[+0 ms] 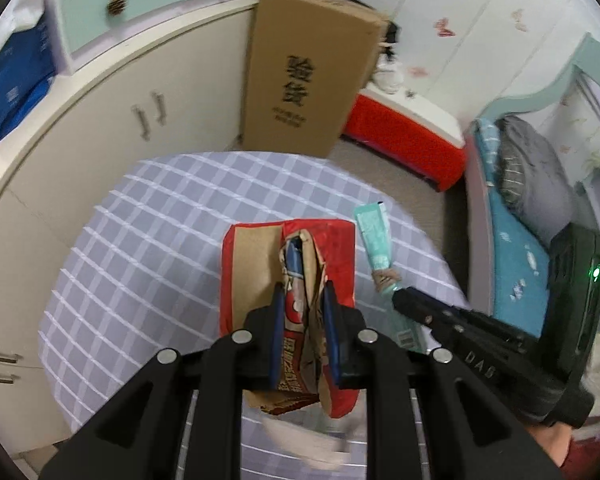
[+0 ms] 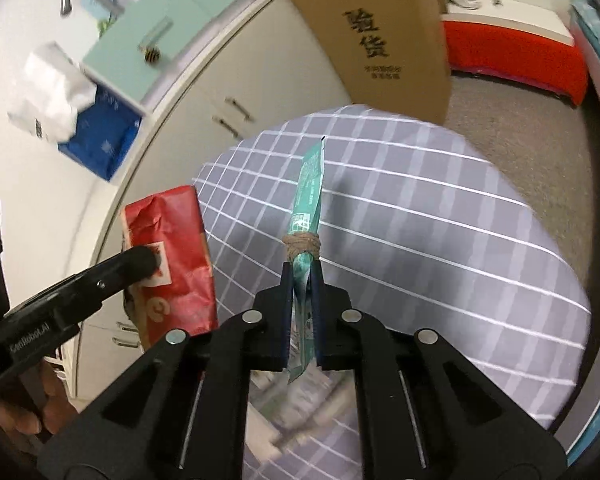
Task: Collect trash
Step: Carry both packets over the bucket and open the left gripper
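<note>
My left gripper is shut on the rim of a red and brown paper bag, held above the checked table; a crumpled wrapper with blue and red print sits in its mouth. The bag also shows in the right wrist view, with the left gripper on it. My right gripper is shut on a long teal packet bound with a twine knot, held above the table. In the left wrist view the packet and right gripper are just right of the bag.
A tall cardboard box stands behind the table. White cabinets run along the left. A red and white chest sits on the floor, with a bed to the right. Blurred white items lie near the table's front edge.
</note>
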Tool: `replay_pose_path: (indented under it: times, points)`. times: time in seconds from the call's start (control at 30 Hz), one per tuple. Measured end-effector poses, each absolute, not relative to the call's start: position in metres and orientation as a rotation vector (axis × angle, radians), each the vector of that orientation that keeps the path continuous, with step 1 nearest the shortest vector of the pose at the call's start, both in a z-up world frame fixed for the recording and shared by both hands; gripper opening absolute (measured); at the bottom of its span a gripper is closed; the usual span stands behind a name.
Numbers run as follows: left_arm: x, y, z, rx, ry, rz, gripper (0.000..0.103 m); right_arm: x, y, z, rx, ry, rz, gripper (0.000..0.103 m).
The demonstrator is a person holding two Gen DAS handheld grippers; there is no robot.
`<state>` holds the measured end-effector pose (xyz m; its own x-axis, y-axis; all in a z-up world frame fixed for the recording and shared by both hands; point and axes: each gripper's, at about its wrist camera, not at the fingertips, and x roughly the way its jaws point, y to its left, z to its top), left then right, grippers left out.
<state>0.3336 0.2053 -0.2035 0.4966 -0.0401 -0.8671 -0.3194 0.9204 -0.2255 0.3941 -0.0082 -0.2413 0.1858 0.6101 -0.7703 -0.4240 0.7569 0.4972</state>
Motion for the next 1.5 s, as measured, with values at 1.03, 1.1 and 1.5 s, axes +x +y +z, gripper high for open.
replay_pose_path:
  times: [1.03, 1.1, 1.5]
  points:
    - [0.321, -0.243, -0.358, 0.04, 1.438, -0.37, 0.018, 0.239, -0.462, -0.339, 0.62, 1.288, 0.089, 0.009]
    - [0.329, -0.25, -0.362, 0.051, 1.455, -0.371, 0.018, 0.236, -0.469, -0.342, 0.628, 1.289, 0.079, 0.009]
    - [0.348, -0.267, -0.37, 0.073, 1.476, -0.339, 0.059, 0.237, -0.476, -0.344, 0.648, 1.286, 0.073, 0.009]
